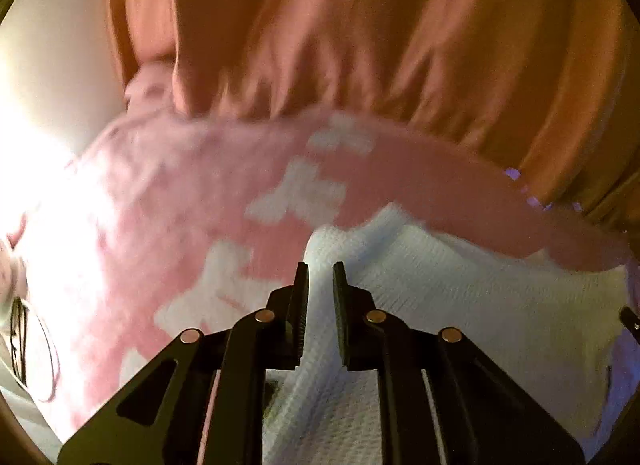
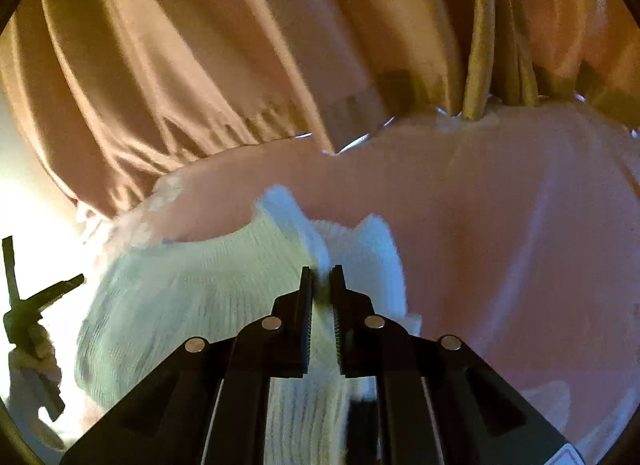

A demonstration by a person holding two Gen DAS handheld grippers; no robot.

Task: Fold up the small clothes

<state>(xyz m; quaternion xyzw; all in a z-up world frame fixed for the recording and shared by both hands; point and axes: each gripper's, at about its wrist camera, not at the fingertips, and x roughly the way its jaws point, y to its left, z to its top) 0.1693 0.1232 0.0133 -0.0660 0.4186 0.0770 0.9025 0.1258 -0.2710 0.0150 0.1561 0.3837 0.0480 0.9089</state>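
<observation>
A small white ribbed garment [image 1: 460, 305] lies over a pink blanket with white patches [image 1: 180, 193]. My left gripper [image 1: 320, 269] is shut on a raised fold of the white garment, cloth pinched between its black fingers [image 1: 302, 305]. My right gripper [image 2: 321, 273] is shut on another bunched fold of the same white garment [image 2: 180, 297], which spreads to the left of it over the pink blanket [image 2: 500, 225]. The left gripper [image 2: 36, 305] shows at the far left of the right wrist view.
An orange-brown curtain [image 1: 360, 25] hangs right behind the far edge of the blanket and also shows in the right wrist view [image 2: 200, 65]. A bright light glares at the left. Glasses [image 1: 24, 341] lie at the left edge.
</observation>
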